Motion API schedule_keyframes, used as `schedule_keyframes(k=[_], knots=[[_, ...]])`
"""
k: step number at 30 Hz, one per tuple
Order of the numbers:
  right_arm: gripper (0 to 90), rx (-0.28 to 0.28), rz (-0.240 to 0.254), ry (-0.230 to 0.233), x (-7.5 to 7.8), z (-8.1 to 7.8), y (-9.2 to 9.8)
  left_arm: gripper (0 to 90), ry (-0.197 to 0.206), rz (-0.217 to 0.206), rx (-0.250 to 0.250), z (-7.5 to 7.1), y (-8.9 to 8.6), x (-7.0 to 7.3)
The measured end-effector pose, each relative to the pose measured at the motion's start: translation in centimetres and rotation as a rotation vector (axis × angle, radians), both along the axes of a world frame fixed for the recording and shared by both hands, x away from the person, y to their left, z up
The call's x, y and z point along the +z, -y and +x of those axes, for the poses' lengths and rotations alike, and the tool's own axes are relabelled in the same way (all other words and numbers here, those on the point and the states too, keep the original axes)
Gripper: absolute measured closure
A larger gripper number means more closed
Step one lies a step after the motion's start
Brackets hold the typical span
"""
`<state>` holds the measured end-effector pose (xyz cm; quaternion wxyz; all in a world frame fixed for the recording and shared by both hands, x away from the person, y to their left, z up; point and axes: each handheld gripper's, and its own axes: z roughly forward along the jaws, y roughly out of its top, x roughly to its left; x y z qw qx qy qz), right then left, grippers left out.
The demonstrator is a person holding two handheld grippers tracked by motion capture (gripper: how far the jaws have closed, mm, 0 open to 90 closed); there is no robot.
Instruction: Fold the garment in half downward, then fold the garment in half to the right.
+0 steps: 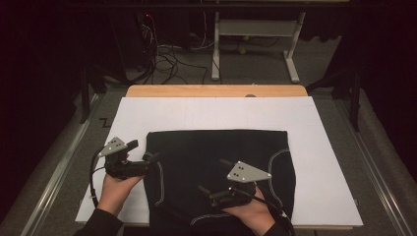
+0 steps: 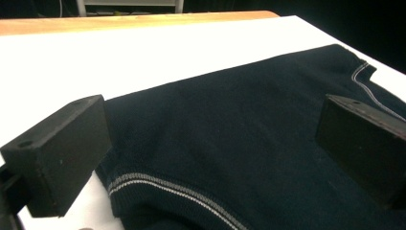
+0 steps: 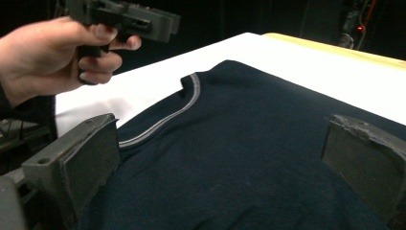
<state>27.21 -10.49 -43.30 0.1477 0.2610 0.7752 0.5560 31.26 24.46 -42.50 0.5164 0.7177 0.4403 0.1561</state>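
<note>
A folded black knitted garment with pale piped seams (image 1: 221,167) is laid flat on the large white board (image 1: 314,128) that covers the wooden table (image 1: 216,90), toward the board's near edge and roughly at its middle. The garment is judged to be light, soft and limp: it will sag and unfold if lifted by a single point, and nothing about it is fragile or slippery. The firmer ribbed edges with the pale piping are judged the best places to be pinched, one at each side, so that the cloth is carried evenly.

The left gripper (image 1: 142,156) is held just beside the garment's left edge, its jaws spread wide with nothing between them; in the left gripper view the piped hem (image 2: 158,184) is seen just ahead. The right gripper (image 1: 216,189) is held over the garment's near part, its jaws likewise wide apart and empty.

Bare white board is left on the far side and on both flanks, so ample room is offered for spreading or sliding. The near edge of the board lies close to the garment.
</note>
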Motion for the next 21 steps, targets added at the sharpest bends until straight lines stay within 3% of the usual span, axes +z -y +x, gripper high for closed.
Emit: schedule_keyframes(k=[6,16,19,21], knots=[[0.1,-0.003,0.003,0.016,0.1,-0.3,0.3,0.0,-0.009,0.015,0.007,1.1,0.3,0.2],[0.1,-0.035,-0.008,0.025,0.1,-0.5,1.3,0.0,-0.004,0.070,-0.009,5.0,1.1,1.5],[0.1,-0.038,-0.016,0.023,0.0,-0.6,1.3,0.0,-0.029,0.066,0.008,6.3,0.6,1.6],[0.1,-0.038,-0.015,0.021,0.1,-0.7,1.3,0.0,-0.065,0.100,0.048,7.4,0.1,1.3]])
